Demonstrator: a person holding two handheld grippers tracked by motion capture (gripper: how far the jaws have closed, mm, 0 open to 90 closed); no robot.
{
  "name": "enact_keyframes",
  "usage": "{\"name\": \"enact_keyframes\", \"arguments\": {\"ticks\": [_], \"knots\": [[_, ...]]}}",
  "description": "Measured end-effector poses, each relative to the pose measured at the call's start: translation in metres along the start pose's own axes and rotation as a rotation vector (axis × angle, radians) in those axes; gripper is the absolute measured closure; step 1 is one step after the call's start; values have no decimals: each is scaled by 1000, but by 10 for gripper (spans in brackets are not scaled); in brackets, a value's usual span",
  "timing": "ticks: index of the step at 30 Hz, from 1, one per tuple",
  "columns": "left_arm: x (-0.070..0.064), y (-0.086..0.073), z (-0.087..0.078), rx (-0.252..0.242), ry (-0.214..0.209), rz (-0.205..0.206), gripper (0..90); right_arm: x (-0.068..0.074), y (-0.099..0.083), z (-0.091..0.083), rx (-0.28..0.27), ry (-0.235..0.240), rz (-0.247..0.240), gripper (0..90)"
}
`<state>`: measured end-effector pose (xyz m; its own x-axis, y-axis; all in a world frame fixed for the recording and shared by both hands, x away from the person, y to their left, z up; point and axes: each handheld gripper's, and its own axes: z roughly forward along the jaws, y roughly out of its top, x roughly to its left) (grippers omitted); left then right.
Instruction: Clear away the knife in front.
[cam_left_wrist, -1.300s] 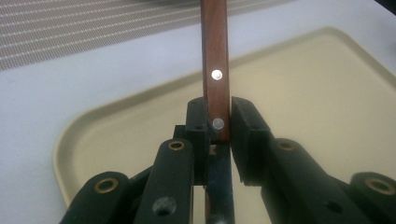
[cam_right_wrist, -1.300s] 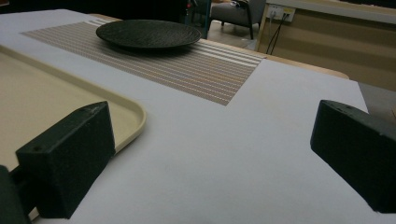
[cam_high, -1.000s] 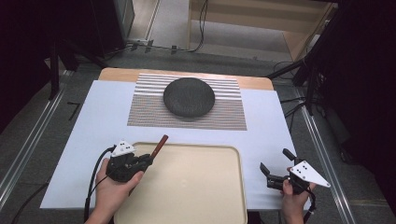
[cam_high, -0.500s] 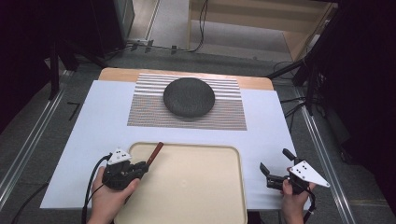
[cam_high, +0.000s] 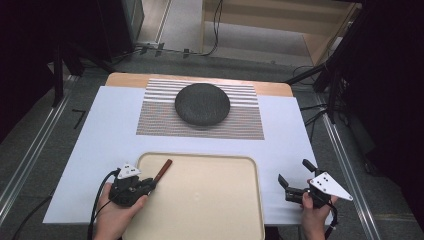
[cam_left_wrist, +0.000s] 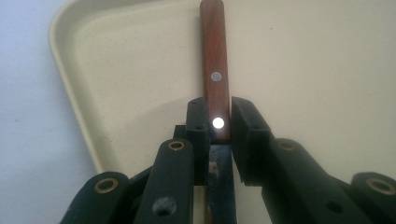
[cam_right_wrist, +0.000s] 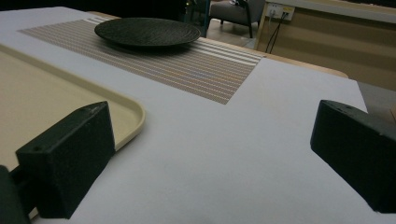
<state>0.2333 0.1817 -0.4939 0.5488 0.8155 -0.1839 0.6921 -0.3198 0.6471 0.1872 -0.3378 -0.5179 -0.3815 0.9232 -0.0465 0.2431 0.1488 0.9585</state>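
A knife with a brown riveted wooden handle (cam_left_wrist: 215, 70) points forward over the beige tray (cam_left_wrist: 303, 70). My left gripper (cam_left_wrist: 217, 123) is shut on the handle's near end, where the blade starts. In the high view the left gripper (cam_high: 148, 184) sits at the tray's (cam_high: 210, 200) near left edge, and the knife handle (cam_high: 163, 170) slants up and right over the tray's left corner. My right gripper (cam_high: 293, 171) is open and holds nothing, low over the white sheet just right of the tray. In its own view the right gripper (cam_right_wrist: 212, 154) has its jaws wide apart.
A dark round plate (cam_high: 202, 104) rests on a striped placemat (cam_high: 150, 120) at the far middle of the table; the plate (cam_right_wrist: 147, 31) and placemat (cam_right_wrist: 196, 65) lie beyond the tray's corner (cam_right_wrist: 126, 116). A white sheet (cam_high: 90, 150) covers the tabletop. Metal rails run along both sides.
My left gripper has drawn back toward the person and lowered, with the knife still in it; the handle now lies over the tray's left corner. The right gripper has not moved.
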Motion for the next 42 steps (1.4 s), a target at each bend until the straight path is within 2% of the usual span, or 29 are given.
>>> {"name": "enact_keyframes", "arguments": {"ticks": [5,7,8,9,11,15,17,21,24,26,28,36,42], "knots": [[0,0,0,-2,13,2,771,0,0,0,-1,0,0,0],[-2,0,0,-1,43,19,755,0,0,0,1,0,0,0],[-3,1,0,0,62,28,710,0,0,0,1,0,1,0],[-4,2,-1,-10,64,37,662,0,0,0,2,0,2,0],[-5,5,-3,-45,39,54,653,0,0,0,0,1,1,0],[-9,16,-1,-60,-3,136,810,0,0,1,2,1,-4,0],[-12,20,5,-49,-23,157,883,1,0,1,5,0,-6,0],[-14,21,15,-5,-30,191,900,0,0,1,5,-2,-6,0],[-15,22,20,34,4,227,900,1,0,1,8,-3,-7,0],[-13,22,20,50,12,232,900,1,0,1,8,-3,-10,0],[-10,21,19,50,-3,218,900,1,0,1,7,-1,-8,0],[7,17,9,57,-15,172,900,1,0,1,8,2,-6,0],[18,15,4,61,-3,158,900,1,0,1,10,-2,-6,0]]}}
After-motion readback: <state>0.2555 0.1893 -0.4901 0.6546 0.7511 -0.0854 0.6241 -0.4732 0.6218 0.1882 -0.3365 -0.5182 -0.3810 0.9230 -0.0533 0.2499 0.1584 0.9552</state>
